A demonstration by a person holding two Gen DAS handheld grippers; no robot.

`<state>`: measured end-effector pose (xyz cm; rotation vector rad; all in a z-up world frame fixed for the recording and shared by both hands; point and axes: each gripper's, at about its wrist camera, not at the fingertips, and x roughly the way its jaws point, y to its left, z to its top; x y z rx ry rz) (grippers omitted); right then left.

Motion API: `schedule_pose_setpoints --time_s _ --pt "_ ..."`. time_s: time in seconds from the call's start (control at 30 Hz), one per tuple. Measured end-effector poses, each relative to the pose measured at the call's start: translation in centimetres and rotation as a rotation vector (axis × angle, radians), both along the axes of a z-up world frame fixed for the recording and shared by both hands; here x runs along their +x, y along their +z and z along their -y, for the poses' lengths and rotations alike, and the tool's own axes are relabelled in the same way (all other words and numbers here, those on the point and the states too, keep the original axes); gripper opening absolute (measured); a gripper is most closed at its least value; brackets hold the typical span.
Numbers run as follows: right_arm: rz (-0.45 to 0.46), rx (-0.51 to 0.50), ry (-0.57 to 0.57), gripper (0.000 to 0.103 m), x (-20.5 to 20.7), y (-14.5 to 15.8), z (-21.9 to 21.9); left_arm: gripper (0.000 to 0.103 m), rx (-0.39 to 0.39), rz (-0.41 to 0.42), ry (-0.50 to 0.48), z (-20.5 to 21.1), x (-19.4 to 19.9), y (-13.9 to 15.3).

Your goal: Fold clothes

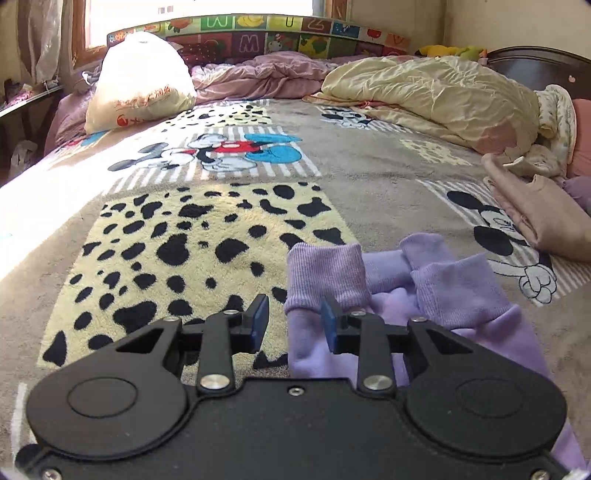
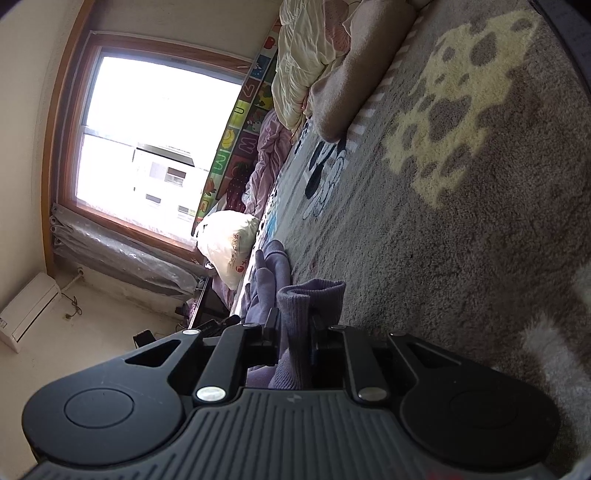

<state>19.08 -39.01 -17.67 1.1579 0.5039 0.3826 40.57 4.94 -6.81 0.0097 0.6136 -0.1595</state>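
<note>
The left hand-held gripper [image 1: 295, 321] hangs low over the bed with its blue pads [image 1: 260, 320] spread wide and nothing between them. The right-hand pad sits against a ribbed cuff [image 1: 327, 275] of the purple garment [image 1: 461, 295]; the other pad is over the spotted patch of the blanket [image 1: 184, 251]. The garment lies rumpled on the blanket at the near right, with two ribbed cuffs side by side, pointing toward the head of the bed.

The right hand-held gripper [image 2: 293, 325] is turned on its side, and its fingers are closed onto a ribbed purple cuff [image 2: 310, 299], which bunches up between them. More purple cloth [image 2: 269, 273] trails beyond it toward the bed's edge.

A full white bag [image 1: 140, 81] with red print stands at the far left of the bed near the window [image 2: 147, 140]; what it holds cannot be told. A folded pink cloth [image 1: 543, 218] lies at the right edge. Behind, a cream quilt [image 1: 436, 96] and a mauve quilt [image 1: 266, 77] are heaped along an alphabet-print headboard [image 1: 258, 33].
</note>
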Motion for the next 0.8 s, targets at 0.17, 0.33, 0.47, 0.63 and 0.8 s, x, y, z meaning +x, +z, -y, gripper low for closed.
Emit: schedule_pose_setpoints --time_s 0.17,0.33,0.47,0.63,0.8 --pt "0.027 -0.051 0.005 0.017 -0.1 0.6 -0.5 0.028 -0.053 -0.06 -0.086 -0.2 -3.0 -2.0" --pt "0.032 -0.078 -0.005 0.017 -0.7 1.0 -1.3 0.034 -0.016 -0.126 -0.068 0.3 -1.7 -3.0" --pt "0.053 -0.093 -0.007 0.017 -0.8 1.4 -2.1 0.034 -0.085 -0.012 -0.047 -0.4 -1.3 -0.4" --pt "0.083 -0.122 -0.007 0.017 -0.6 1.6 -2.7 0.032 -0.059 -0.054 -0.086 1.4 2.9 -2.3" --pt "0.082 -0.104 -0.025 0.017 -0.2 1.2 -2.5 0.035 -0.005 -0.141 -0.036 2.1 5.3 -3.9"
